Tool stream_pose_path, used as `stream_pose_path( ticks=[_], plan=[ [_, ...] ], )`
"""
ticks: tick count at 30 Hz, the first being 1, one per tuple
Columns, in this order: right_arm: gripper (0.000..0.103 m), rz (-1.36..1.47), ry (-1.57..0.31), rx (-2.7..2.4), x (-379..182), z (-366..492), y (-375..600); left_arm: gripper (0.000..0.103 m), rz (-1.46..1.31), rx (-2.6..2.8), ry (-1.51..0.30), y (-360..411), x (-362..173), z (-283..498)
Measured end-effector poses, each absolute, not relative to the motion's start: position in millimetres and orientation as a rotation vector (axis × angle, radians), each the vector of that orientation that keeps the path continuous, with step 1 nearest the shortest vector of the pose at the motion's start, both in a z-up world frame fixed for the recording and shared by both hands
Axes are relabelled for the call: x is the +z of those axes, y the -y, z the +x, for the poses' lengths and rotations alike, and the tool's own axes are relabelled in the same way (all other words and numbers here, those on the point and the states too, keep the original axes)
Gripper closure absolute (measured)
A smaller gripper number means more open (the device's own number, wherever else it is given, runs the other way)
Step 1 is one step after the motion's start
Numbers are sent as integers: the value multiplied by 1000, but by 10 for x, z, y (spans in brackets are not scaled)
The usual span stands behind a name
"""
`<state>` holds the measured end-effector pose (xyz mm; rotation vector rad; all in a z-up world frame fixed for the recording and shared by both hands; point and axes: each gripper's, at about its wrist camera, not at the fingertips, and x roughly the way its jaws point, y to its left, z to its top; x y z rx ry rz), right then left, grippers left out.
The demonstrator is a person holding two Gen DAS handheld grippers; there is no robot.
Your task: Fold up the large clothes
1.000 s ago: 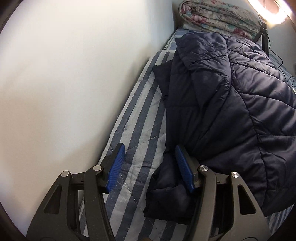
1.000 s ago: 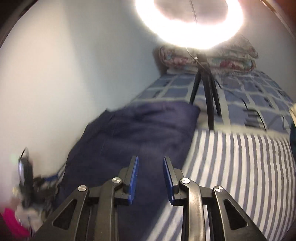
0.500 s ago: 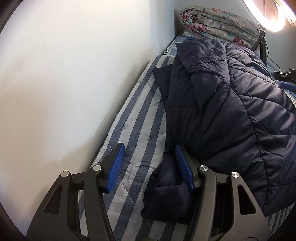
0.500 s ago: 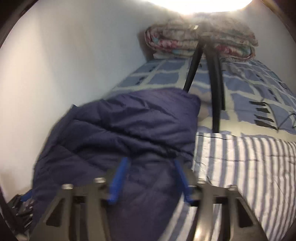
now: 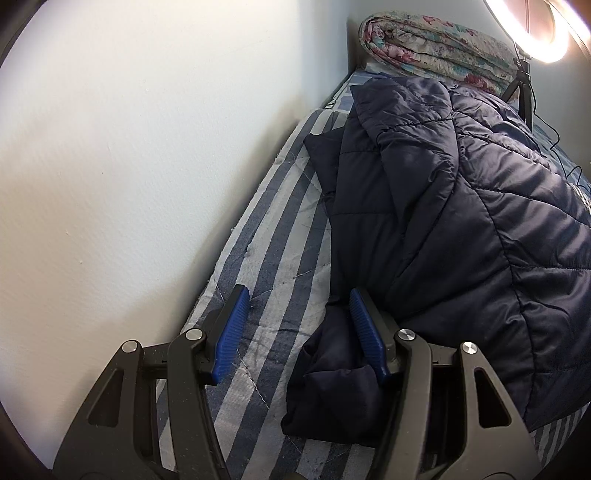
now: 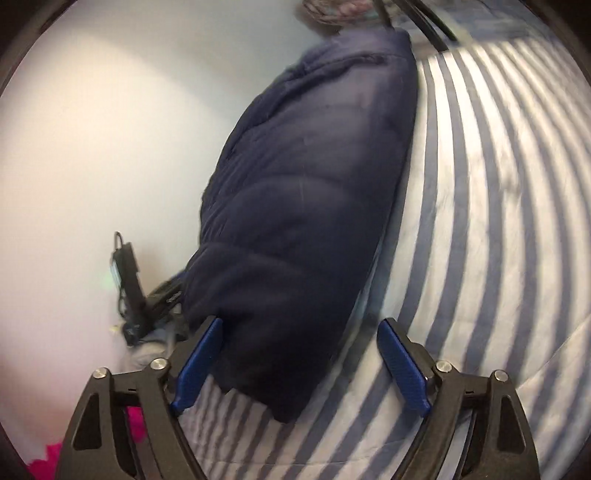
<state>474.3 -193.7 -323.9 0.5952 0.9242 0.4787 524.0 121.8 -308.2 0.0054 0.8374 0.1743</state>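
A dark navy quilted puffer jacket (image 5: 461, 221) lies on a blue-and-white striped bed sheet (image 5: 280, 236), one sleeve stretched along its wall side. My left gripper (image 5: 295, 332) is open and low over the bed, its right finger against the sleeve's cuff end (image 5: 332, 391), its left finger over bare sheet. In the right wrist view the jacket (image 6: 306, 192) runs away from me beside the wall. My right gripper (image 6: 299, 362) is wide open, its jaws on either side of the jacket's near end, not closed on it.
A white wall (image 5: 129, 166) runs close along the bed's side. A rolled floral quilt (image 5: 436, 48) lies at the head. A ring light (image 5: 535, 33) on a tripod stands there. A charger with cables (image 6: 129, 288) and something pink (image 6: 55, 454) lie by the wall.
My right gripper opened wide and swung down to the jacket's near end; the ring light left its view. My left gripper stayed open by the cuff, barely moving.
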Motion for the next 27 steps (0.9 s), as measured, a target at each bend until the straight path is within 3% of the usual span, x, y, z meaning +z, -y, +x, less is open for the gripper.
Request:
stream_pose_path(
  ticks=[2, 7, 14, 22, 25, 27],
  plan=[
    [66, 630, -937, 519, -3254, 4751, 1917, 43, 18, 180, -840, -1195, -3074, 5232],
    [85, 561, -989, 468, -3098, 4707, 1817, 43, 24, 174, -885, -1141, -3013, 5113],
    [89, 416, -1058, 401, -2759, 4211, 1842, 44, 45, 63, -993, -921, -2771, 4620],
    [89, 301, -1127, 332, -2667, 3292, 2074, 43, -81, -68, -991, -784, -2314, 3899],
    [89, 299, -1150, 303, -2702, 2968, 2243, 28, -195, -137, -1024, -789, -2309, 3742],
    [89, 292, -1159, 285, -2711, 2736, 2361, 25, -286, -191, -1056, -779, -2338, 3687]
  ],
)
